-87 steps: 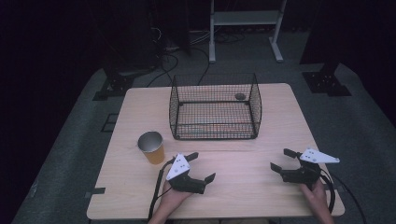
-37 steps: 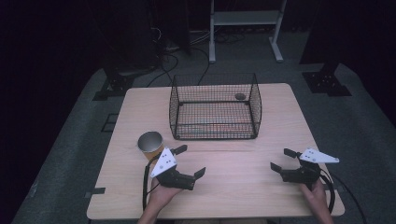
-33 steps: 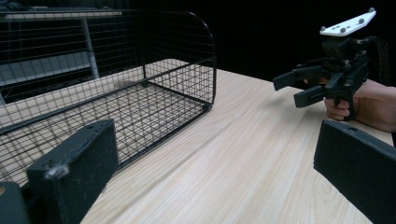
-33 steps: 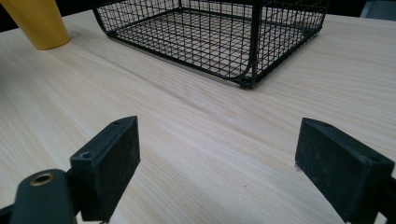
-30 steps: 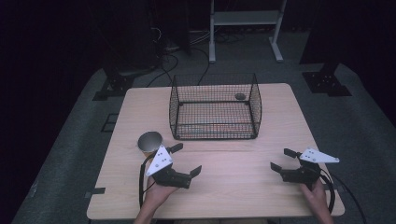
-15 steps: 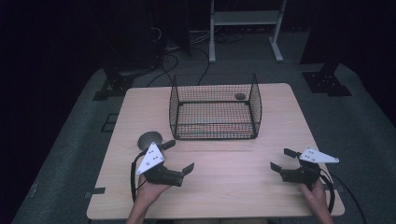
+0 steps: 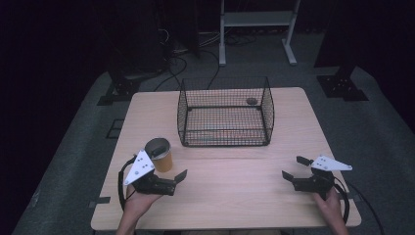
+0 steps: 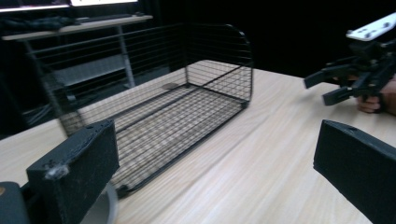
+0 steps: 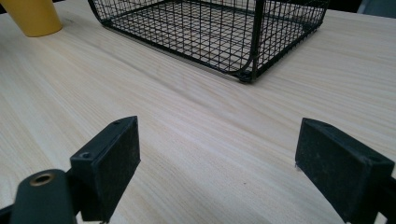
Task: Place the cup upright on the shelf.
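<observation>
An orange cup (image 7: 160,155) with a grey inside stands at the front left of the wooden table (image 7: 235,191). My left gripper (image 7: 169,164) is open right beside it. One jaw reaches the cup's rim, whose grey edge (image 8: 108,207) shows by that jaw in the left gripper view; the other jaw hangs over bare wood. Nothing is held between the jaws of the left gripper (image 8: 215,140). My right gripper (image 7: 295,168) stands open near the front right edge, low over the table. The right gripper (image 9: 215,154) has only wood between its jaws, and the cup (image 9: 30,16) is far off.
A black wire basket (image 7: 225,138) sits at the table's middle back, with a small dark round thing (image 7: 251,101) on its floor. The basket (image 8: 187,93) lies ahead of the left gripper, and the right gripper (image 8: 341,84) shows beyond it. The basket (image 9: 210,28) is ahead of the right gripper.
My left gripper has slid left and a little back, from the table's front middle to the cup's side. The cup and the right gripper have stayed put.
</observation>
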